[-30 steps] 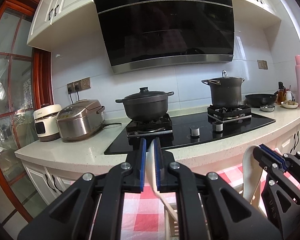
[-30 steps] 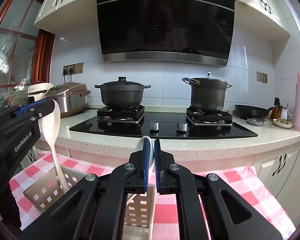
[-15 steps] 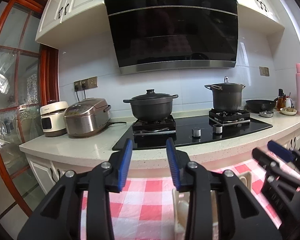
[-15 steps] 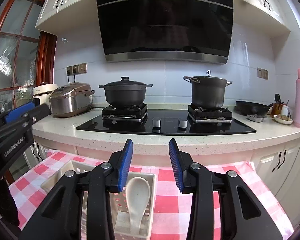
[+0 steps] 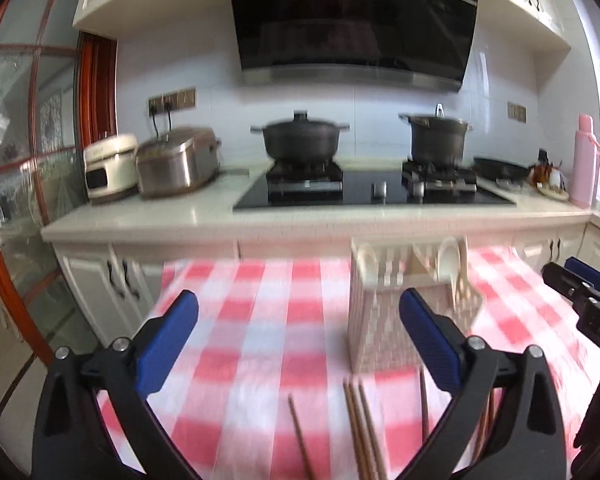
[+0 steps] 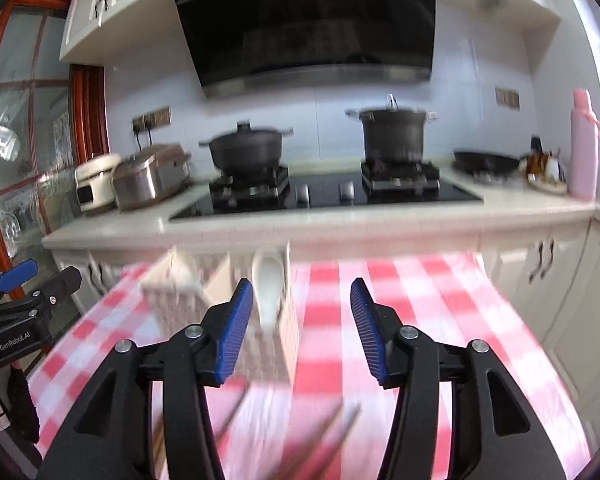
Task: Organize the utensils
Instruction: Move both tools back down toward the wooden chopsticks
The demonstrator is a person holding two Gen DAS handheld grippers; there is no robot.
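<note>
Between the jaws of my left gripper (image 5: pixel 298 340) nothing remains; they are opening wide, where a second ago they pinched a white spoon. My right gripper (image 6: pixel 302 328) is opening too, also empty. Both spoons (image 6: pixel 268 286) now stand in the white slotted utensil holder (image 5: pixel 374 322) on the red-checked tablecloth (image 5: pixel 260 320). Wooden chopsticks (image 5: pixel 362 432), newly in view, lie loose in front of the holder.

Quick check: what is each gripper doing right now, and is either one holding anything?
Left gripper: open, fingers opening, nothing between them.
Right gripper: open, fingers opening, nothing held.
</note>
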